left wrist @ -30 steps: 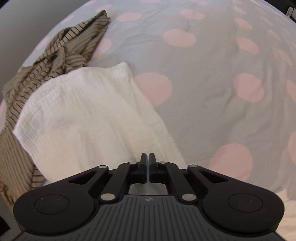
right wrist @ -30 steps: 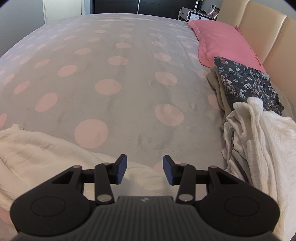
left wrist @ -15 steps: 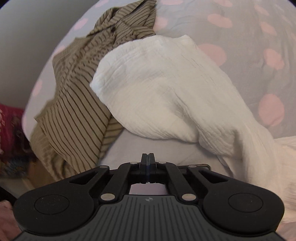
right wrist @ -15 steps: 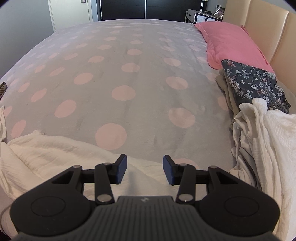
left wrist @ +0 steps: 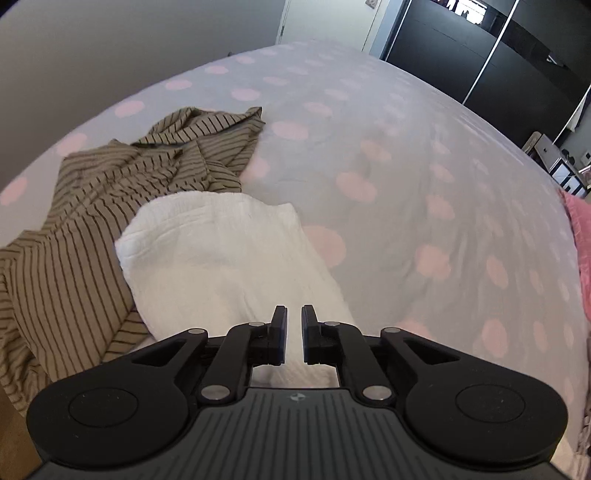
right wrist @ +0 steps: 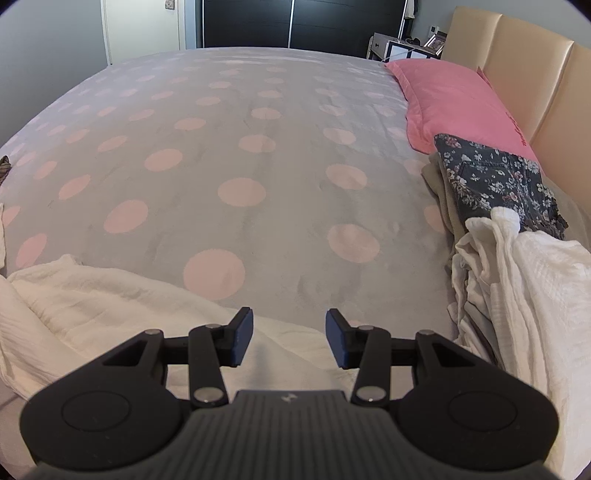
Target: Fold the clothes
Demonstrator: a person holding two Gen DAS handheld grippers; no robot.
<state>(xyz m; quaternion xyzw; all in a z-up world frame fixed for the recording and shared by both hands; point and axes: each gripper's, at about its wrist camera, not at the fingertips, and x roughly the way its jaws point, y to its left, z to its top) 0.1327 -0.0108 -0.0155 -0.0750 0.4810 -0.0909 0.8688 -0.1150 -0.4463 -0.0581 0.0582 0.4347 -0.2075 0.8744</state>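
Note:
A white textured garment lies on the grey bed cover with pink dots, partly over a brown striped shirt. My left gripper is slightly open just above the white garment's near end, holding nothing. In the right wrist view the same white garment spreads along the near left. My right gripper is open and empty above its edge.
A pile of white and beige clothes with a dark floral garment on top lies at the right. A pink pillow rests against the beige headboard. Dark wardrobe doors stand beyond the bed.
My left gripper was shut and has now opened a little, and its view has swung up toward the far side of the bed. My right gripper stays open and has drawn back slightly.

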